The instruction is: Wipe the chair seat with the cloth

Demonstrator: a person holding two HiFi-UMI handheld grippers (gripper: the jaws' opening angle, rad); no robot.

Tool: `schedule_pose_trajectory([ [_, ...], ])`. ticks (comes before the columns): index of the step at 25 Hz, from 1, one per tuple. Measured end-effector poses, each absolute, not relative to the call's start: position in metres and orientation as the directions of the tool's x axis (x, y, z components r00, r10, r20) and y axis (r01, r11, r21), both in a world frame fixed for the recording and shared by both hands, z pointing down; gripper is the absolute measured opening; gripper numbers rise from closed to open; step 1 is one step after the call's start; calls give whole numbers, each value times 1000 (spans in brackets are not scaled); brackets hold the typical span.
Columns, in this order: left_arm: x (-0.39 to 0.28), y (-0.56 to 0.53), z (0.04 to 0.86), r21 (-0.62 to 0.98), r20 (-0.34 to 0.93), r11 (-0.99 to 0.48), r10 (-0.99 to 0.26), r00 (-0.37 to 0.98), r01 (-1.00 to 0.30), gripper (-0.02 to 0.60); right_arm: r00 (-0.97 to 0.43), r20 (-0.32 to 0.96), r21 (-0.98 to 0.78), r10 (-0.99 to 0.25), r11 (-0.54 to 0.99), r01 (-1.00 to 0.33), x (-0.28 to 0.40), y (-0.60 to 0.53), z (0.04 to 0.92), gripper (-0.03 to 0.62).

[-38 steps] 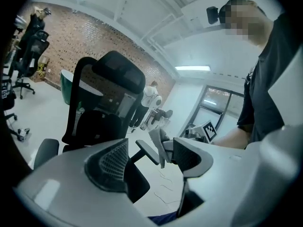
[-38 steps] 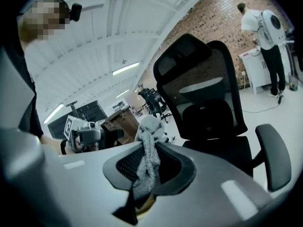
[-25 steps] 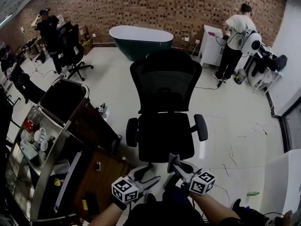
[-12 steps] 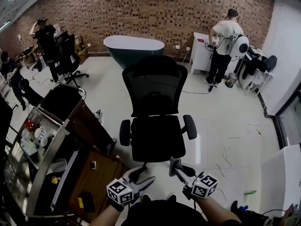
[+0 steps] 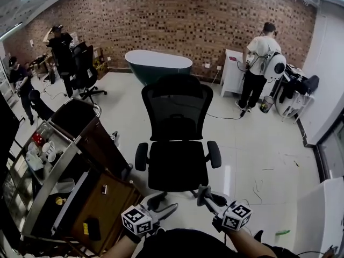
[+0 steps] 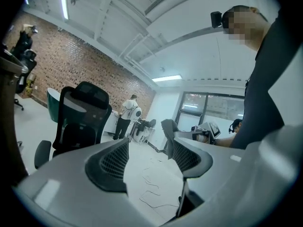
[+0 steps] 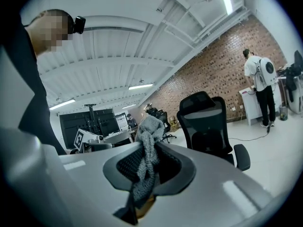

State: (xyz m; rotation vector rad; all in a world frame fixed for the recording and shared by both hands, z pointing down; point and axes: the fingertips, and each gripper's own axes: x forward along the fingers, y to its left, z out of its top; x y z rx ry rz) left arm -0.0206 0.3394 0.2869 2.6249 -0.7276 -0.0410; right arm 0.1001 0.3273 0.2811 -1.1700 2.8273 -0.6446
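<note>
At your far left a metal cart [image 5: 56, 160] with white cups [image 5: 45, 150] on its shelf stands against a brown worktop [image 5: 110, 198], whose near corner comes close to the chair's left armrest [image 5: 141, 156]. Your left tongs [image 5: 164, 202] hang low in front of you. In the left gripper view their jaws stand spread, with only floor showing between them. The one kind of print you can see is the black-and-white square markers on the two cubes, and they carry no words you could read. Straight ahead the black mesh chair [image 5: 177, 109] faces you. Its chair seat [image 5: 177, 165] is bare, and the front edge lies just beyond both tongs, touched by neither. Your right tongs [image 5: 203, 193] are clamped on the grey cloth [image 7: 150, 131], which bunches above the jaws and trails down between them, held in the air apart from the seat. To the right of the chair the pale floor [image 5: 263, 155] lies open toward the white wall [image 5: 329, 90]. A person [image 5: 259, 63] in a white shirt stands well back by the brick wall.
</note>
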Motion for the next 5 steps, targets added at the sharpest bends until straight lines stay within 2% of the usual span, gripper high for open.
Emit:
schedule_pose_trajectory([
  [5,-24,341,281,383,78,-771,-521,850,-508,319,-746,105,-377,-658,667,-642,93,322,267,51],
])
